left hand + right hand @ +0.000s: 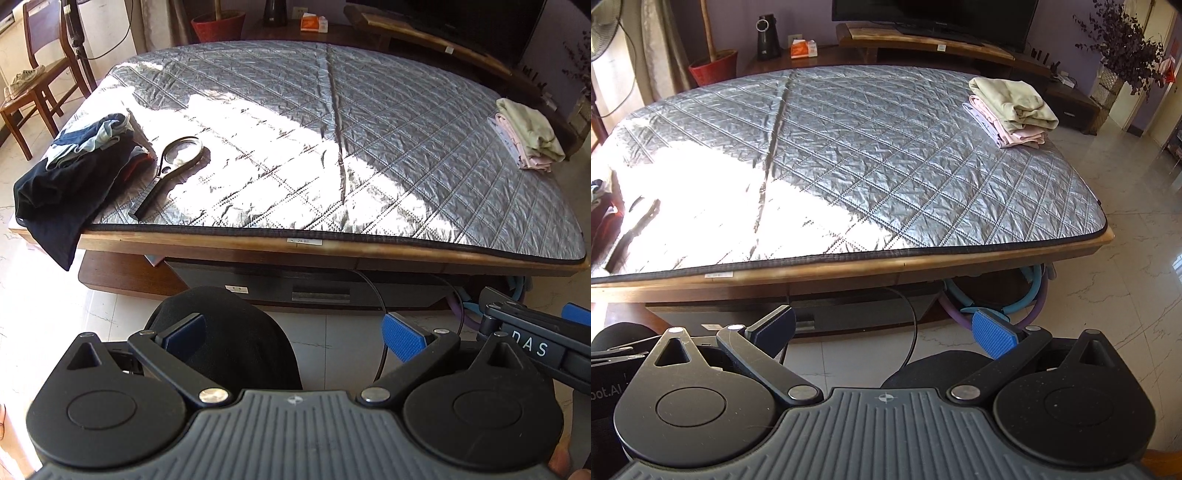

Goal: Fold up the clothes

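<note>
Your left tongs (293, 336) and right tongs (884, 332) gape wide, gripping nothing, low in frame before the bench (332, 247). Unfolded dark clothes (74, 173) sit at its left edge; the folded stack (1012, 110) lies upper right.

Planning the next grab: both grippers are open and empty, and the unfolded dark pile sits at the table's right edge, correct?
Not quite. The unfolded dark pile sits at the table's left edge, as the left wrist view shows. Both the left gripper and right gripper are open and empty.
</note>
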`<state>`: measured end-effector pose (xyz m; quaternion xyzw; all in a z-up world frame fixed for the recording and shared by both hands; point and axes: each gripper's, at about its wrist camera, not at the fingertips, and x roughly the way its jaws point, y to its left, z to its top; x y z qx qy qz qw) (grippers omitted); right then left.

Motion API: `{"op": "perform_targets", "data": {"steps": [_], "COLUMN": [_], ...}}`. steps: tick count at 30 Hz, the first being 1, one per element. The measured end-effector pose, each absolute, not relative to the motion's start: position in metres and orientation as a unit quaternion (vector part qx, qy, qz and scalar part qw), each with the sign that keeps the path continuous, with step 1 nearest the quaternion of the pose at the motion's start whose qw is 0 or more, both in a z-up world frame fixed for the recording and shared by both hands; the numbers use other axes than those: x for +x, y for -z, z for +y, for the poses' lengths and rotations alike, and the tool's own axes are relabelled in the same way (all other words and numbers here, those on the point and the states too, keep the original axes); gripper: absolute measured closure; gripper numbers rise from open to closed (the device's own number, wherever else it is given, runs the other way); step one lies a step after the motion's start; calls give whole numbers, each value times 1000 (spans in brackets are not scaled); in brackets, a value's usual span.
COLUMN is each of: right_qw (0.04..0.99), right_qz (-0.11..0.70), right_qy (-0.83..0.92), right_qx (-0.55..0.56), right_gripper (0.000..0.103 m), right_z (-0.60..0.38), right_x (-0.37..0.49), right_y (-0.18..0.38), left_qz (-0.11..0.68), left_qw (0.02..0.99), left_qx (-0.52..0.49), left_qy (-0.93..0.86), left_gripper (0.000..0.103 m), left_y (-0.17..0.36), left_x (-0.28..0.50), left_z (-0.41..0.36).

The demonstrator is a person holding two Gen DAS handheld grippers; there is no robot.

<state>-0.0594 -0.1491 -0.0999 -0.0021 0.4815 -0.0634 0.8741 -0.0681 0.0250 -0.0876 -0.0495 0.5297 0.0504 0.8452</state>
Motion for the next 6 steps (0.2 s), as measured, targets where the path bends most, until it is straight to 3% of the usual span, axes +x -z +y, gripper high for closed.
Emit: {"op": "perform_targets", "data": {"steps": [4,6], "right_qw": [874,874], "right_qz": [482,482], "right_qy": [64,63], "right_qx": [-2,-3], "right_gripper": [0,0], "right_z": [-150,-149], "right_x": [-59,-58], "right_y": [100,101], "left_qz": [530,533], "left_qw": [845,843], "left_qx": [-55,-58], "left_qy": [-43,-42], "left_gripper": [4,14], "left_y": [88,88], "left_x": [-69,-68], "left_z": [25,25]}}
